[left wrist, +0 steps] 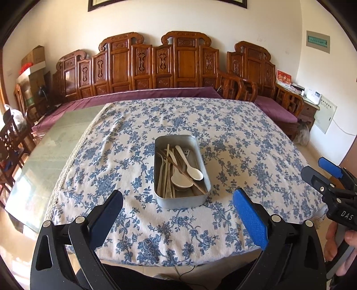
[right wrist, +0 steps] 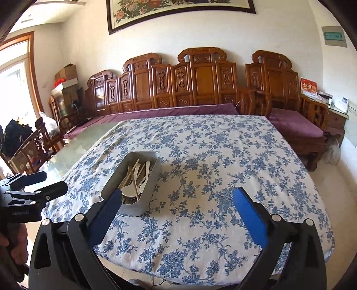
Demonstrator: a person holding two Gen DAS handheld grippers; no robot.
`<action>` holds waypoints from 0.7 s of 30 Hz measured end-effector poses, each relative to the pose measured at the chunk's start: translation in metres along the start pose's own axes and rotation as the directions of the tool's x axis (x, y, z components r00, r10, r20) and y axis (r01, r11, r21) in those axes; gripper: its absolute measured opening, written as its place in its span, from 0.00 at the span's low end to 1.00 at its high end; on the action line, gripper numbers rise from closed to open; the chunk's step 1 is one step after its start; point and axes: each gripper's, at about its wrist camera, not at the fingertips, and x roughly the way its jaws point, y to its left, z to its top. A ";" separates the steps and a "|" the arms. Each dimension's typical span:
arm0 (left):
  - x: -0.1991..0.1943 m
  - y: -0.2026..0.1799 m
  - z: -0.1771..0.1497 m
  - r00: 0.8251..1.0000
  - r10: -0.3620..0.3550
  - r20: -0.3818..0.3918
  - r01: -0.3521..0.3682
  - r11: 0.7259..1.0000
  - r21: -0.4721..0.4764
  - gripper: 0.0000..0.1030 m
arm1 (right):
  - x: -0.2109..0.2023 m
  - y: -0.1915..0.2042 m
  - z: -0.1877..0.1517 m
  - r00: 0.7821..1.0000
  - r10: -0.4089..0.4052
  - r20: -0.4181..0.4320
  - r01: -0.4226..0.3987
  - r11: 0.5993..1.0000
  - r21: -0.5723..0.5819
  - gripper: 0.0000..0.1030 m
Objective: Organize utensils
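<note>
A blue-and-white floral tablecloth covers most of the table, and at its left side a bare strip of green glass tabletop shows past the cloth's fringed edge. Behind it a carved wooden bench with a purple cushion runs along the white wall, cardboard boxes stacked at its left end and a red card standing on a small side cabinet at its right. Up top, a framed flower painting hangs above the bench.
</note>
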 end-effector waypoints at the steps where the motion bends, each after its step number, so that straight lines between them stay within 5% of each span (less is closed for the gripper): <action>1: -0.004 -0.002 0.001 1.000 0.003 0.005 -0.003 1.000 0.001 0.92 | -0.004 0.001 0.002 1.000 -0.003 0.006 0.003 1.000 -0.001 0.97; 21: -0.093 -0.023 0.027 0.985 0.007 0.174 -0.009 1.000 0.014 0.92 | -0.078 0.019 0.033 0.990 -0.033 0.135 0.036 0.999 -0.023 0.97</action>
